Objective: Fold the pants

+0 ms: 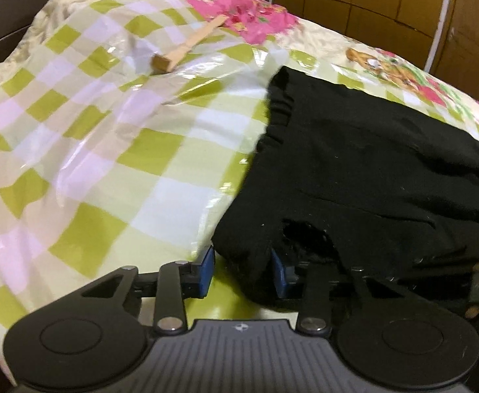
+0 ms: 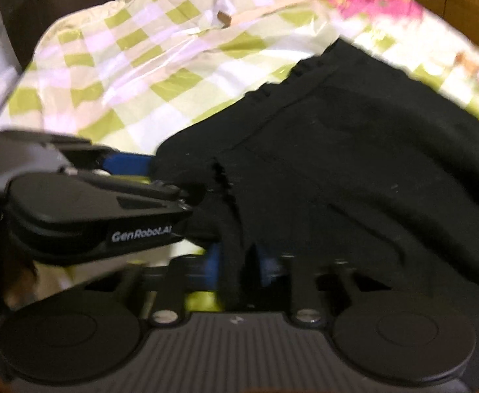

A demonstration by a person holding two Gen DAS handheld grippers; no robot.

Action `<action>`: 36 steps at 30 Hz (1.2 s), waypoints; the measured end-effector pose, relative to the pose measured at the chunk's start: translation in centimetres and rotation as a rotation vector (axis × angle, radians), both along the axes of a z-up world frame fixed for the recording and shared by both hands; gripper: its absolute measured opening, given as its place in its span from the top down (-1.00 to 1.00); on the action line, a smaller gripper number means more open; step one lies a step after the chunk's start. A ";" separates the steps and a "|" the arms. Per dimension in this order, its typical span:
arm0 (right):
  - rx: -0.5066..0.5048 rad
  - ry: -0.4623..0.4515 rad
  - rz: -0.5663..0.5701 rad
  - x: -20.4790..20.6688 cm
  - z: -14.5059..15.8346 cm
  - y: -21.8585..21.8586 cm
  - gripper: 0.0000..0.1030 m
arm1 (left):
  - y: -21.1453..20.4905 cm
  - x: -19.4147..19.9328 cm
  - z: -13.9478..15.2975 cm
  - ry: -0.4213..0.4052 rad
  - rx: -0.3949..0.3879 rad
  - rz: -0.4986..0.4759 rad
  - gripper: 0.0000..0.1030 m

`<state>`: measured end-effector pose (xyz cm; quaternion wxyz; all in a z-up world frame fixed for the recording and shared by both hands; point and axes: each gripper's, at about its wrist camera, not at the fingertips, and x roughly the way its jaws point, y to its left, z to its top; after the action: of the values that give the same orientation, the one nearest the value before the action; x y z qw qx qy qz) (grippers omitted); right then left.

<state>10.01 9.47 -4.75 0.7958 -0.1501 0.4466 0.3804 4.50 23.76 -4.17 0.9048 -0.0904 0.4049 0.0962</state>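
Left wrist view: the left gripper (image 1: 242, 268) has black pants (image 1: 370, 170) between its blue pads at the checked bedcover's (image 1: 108, 150) near edge; I cannot tell whether they press. Only one pad shows contact, so the cloth could slip.

Right wrist view: the right gripper (image 2: 236, 268) looks clamped on a thin pinch of pants (image 2: 354, 163) just beside the left gripper (image 2: 161, 177), so the layers may bunch.

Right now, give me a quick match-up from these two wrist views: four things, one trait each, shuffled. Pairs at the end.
Things:
1. pants
2. bedcover
3. wooden stick
4. gripper pads

Traits:
A. blue
B. green and white checks under clear plastic
C. black, edge between both grippers' jaws
D. lying on the cover, apart from the pants

Pairs: 1-C, 2-B, 3-D, 4-A
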 end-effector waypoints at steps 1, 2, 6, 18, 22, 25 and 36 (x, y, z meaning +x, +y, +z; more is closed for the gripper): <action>0.014 0.029 0.020 0.0 0.0 0.3 0.83 | 0.4 -0.1 0.0 0.006 0.009 0.007 0.03; 0.027 0.068 0.025 0.0 -0.1 0.8 0.83 | 0.6 -0.2 0.0 0.015 0.026 0.012 0.03; 0.030 0.065 0.067 -0.9 -0.6 3.0 0.83 | 0.9 -0.2 0.0 0.045 0.106 0.028 0.03; 0.161 0.165 0.058 -0.5 1.4 1.2 0.66 | -1.8 -0.9 3.9 0.007 0.214 0.016 0.03; 0.239 0.169 -0.031 -0.3 3.4 -3.6 0.57 | -5.7 -0.8 5.3 -0.037 0.200 -0.067 0.03; 0.272 0.158 -0.124 -0.2 4.4 -8.4 0.53 | -10.3 -0.3 5.6 -0.058 0.152 -0.185 0.03; 0.195 0.068 -0.733 -2.4 5.0 -35.6 0.46 | -31.2 2.7 4.6 -0.059 0.071 -0.673 0.02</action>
<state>7.63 -26.10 0.28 0.8743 0.1088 0.4587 0.1160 7.19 -7.46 0.45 0.8998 0.0770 0.3820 -0.1963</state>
